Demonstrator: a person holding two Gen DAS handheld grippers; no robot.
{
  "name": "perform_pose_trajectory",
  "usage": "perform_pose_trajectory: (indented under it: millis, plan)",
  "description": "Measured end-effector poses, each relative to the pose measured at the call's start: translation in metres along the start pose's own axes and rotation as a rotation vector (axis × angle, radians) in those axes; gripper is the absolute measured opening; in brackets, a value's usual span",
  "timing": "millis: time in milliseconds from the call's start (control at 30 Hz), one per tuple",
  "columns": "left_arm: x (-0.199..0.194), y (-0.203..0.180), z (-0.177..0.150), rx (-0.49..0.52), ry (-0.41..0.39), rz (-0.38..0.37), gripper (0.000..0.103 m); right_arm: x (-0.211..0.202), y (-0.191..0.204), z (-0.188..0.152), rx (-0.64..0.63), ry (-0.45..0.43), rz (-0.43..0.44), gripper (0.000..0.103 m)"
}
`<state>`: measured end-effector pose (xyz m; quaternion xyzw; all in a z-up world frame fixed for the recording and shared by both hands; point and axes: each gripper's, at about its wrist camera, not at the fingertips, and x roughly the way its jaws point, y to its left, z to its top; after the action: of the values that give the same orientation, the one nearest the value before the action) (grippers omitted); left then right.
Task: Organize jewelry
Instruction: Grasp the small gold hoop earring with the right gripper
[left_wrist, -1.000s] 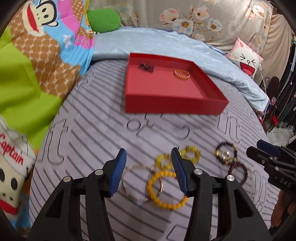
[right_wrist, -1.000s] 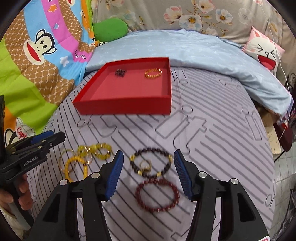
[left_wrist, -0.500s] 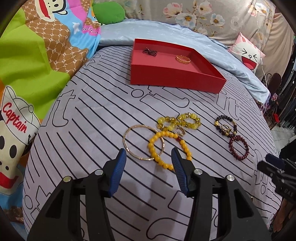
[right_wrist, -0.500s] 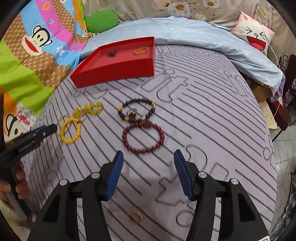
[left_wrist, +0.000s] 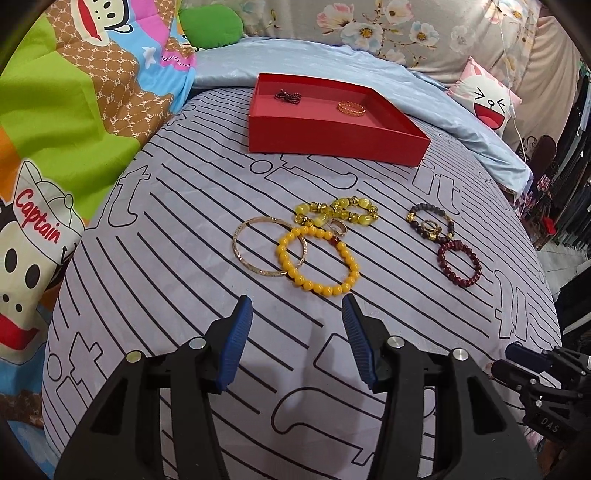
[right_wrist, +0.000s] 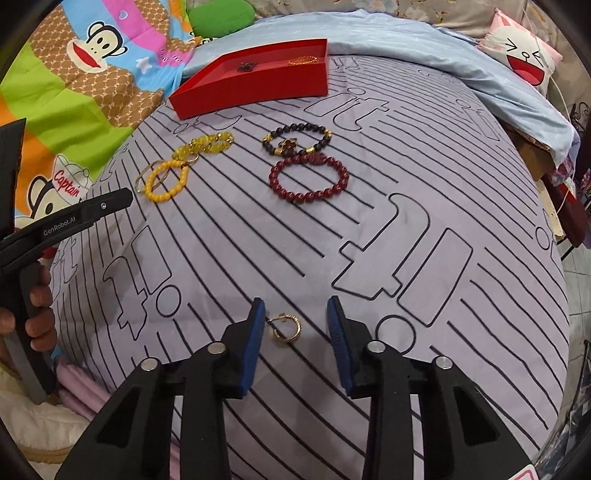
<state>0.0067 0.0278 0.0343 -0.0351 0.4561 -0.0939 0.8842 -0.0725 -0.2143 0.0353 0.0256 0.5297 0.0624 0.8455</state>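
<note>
A red tray (left_wrist: 332, 142) (right_wrist: 255, 94) at the far side of the bed holds a dark bead piece (left_wrist: 287, 96) and a gold ring bracelet (left_wrist: 351, 108). On the striped sheet lie a yellow bead bracelet (left_wrist: 319, 260) (right_wrist: 166, 181), a gold bangle (left_wrist: 255, 249), a yellow-green bracelet (left_wrist: 336, 214), a black bead bracelet (left_wrist: 430, 225) (right_wrist: 297, 142) and a dark red bracelet (left_wrist: 460, 264) (right_wrist: 308, 181). My left gripper (left_wrist: 297, 312) is open, short of the yellow bracelet. My right gripper (right_wrist: 295, 310) is open, with a small gold ring (right_wrist: 286, 328) lying between its fingers.
A folded blue quilt (left_wrist: 332, 55) lies behind the tray. A cartoon blanket (left_wrist: 66, 129) covers the left side. A pink face pillow (left_wrist: 484, 99) sits at the back right. The bed edge drops off to the right (right_wrist: 554, 258).
Both grippers have pulled back toward the near edge of the bed, away from the bracelets. The small gold ring has come between the right gripper's fingers.
</note>
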Motion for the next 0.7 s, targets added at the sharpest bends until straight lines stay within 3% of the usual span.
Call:
perform_pose_trajectory:
  millis: [200, 467, 700]
  plan:
    - [-0.006, -0.001, -0.006, 0.000, 0.000, 0.000, 0.048, 0.005, 0.001, -0.006, 0.000, 0.029, 0.010, 0.017]
    - [-0.004, -0.005, -0.005, 0.015, 0.005, -0.003, 0.048, 0.008, 0.006, -0.003, -0.025, 0.010, 0.002, 0.016]
    - [0.006, -0.007, 0.004, 0.010, 0.016, -0.011, 0.048, 0.016, 0.010, 0.020, -0.022, -0.015, 0.033, 0.016]
